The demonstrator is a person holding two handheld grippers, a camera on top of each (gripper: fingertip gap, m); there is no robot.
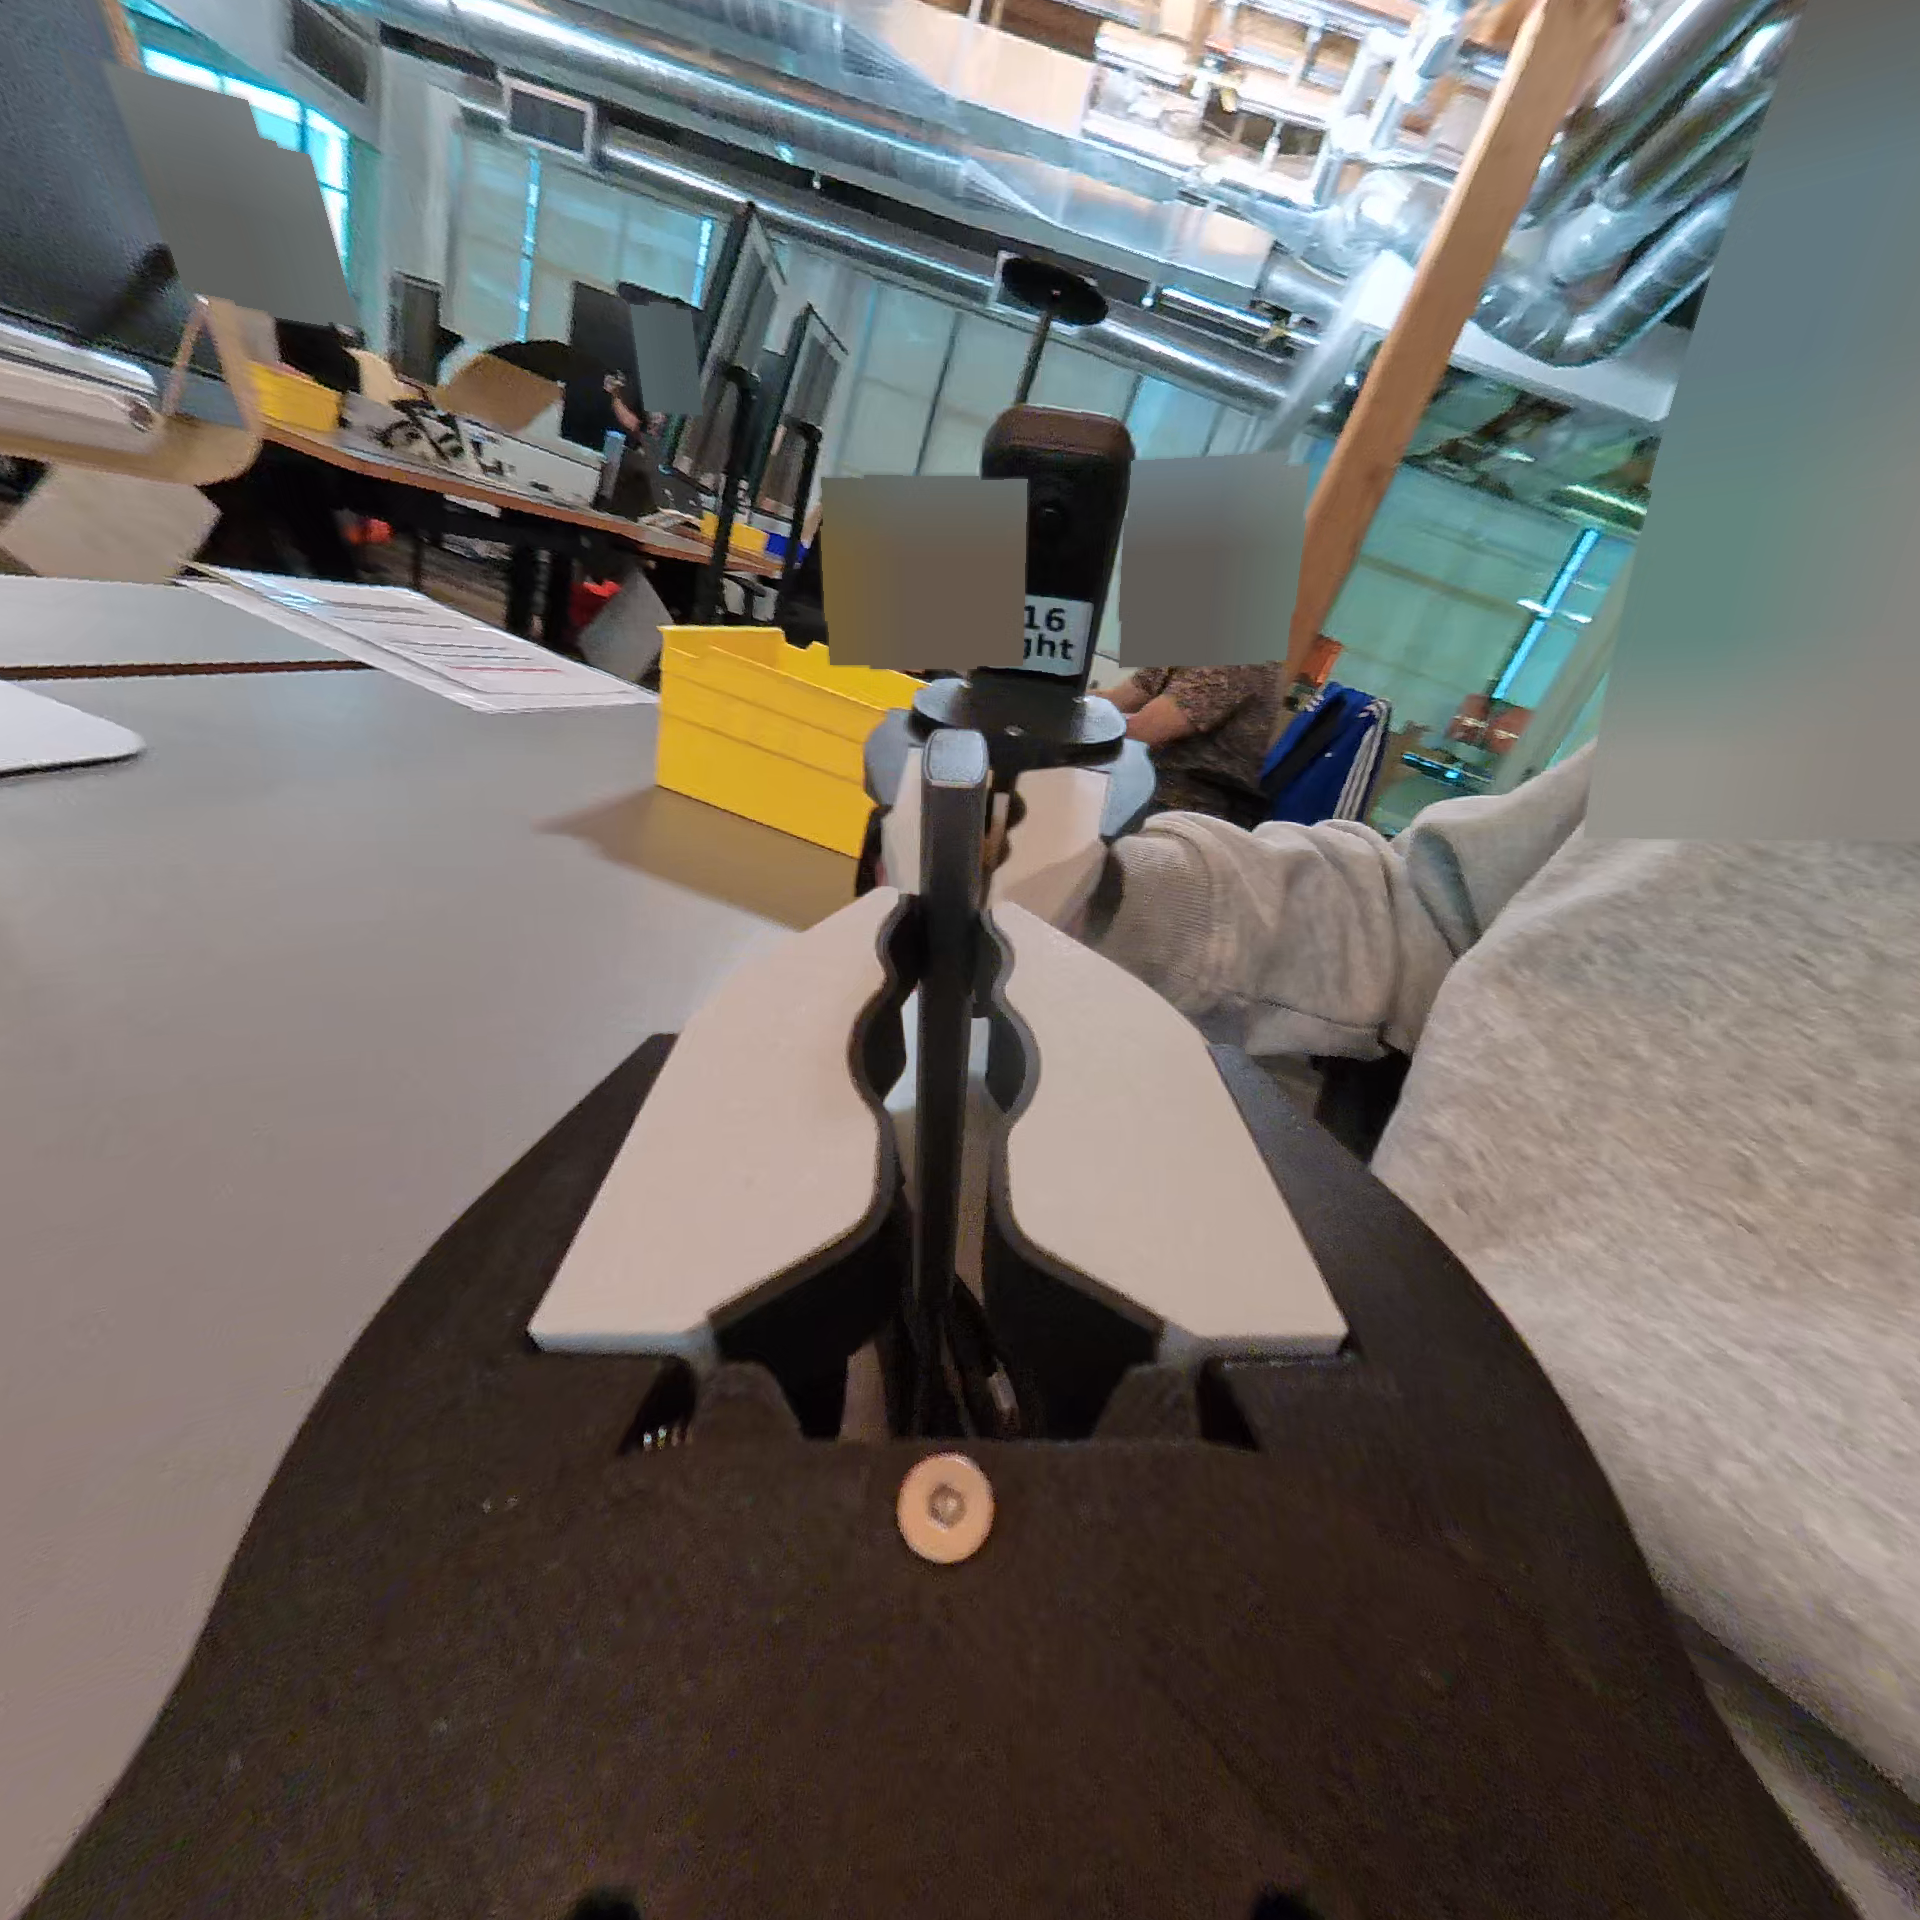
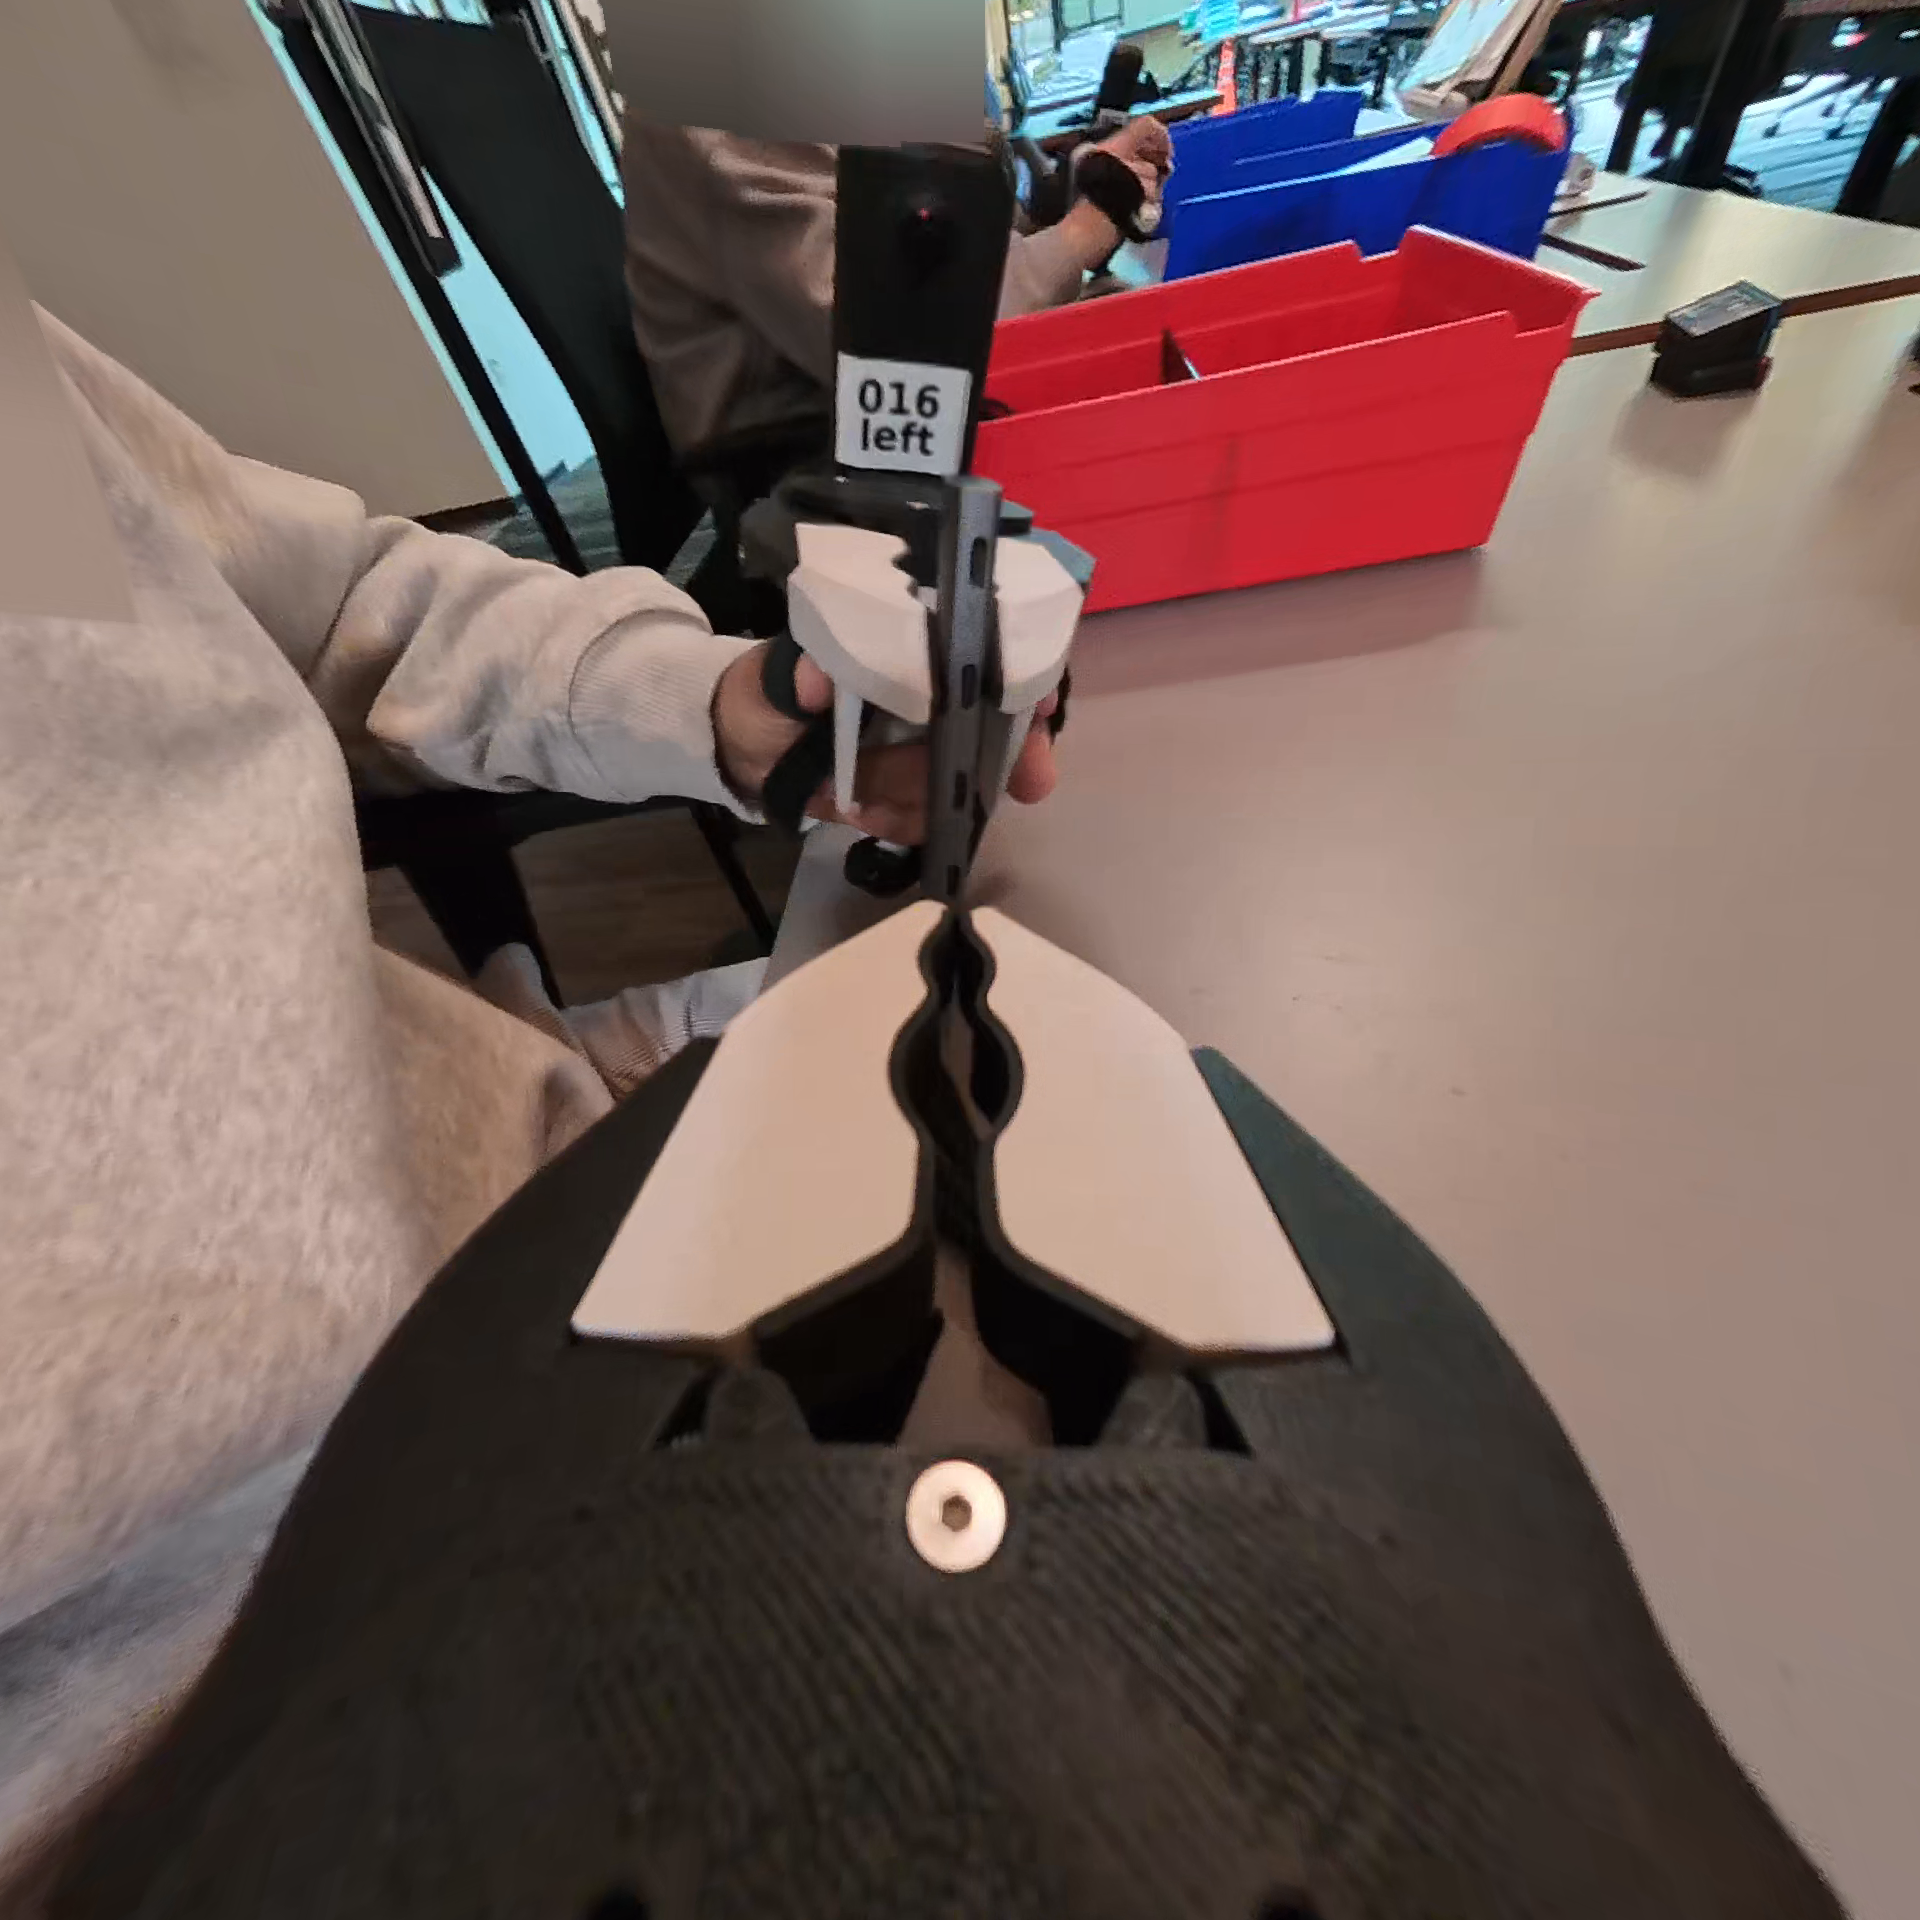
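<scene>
A slim dark grey bar with small slots along its edge [image 1: 943,1091] is held between both grippers, above the grey table [image 1: 312,987]. My left gripper [image 1: 940,914] is shut on it, and the bar runs from deep between the white fingers forward. The right gripper [image 1: 997,821] faces it and grips the bar's far end. In the right wrist view the bar [image 2: 961,707] rises from my right gripper [image 2: 958,914], shut on its near end, up through the left gripper [image 2: 935,623], which a hand in a grey sleeve holds.
A yellow bin [image 1: 769,727] stands on the table behind the grippers, with a printed sheet [image 1: 436,644] to its left. A red bin [image 2: 1299,416] and blue bins [image 2: 1351,197] stand at the back. A small black device [image 2: 1714,332] lies at the far right. A person in grey sits close by. One gripper's finger ends stand about 4 centimetres off the other's.
</scene>
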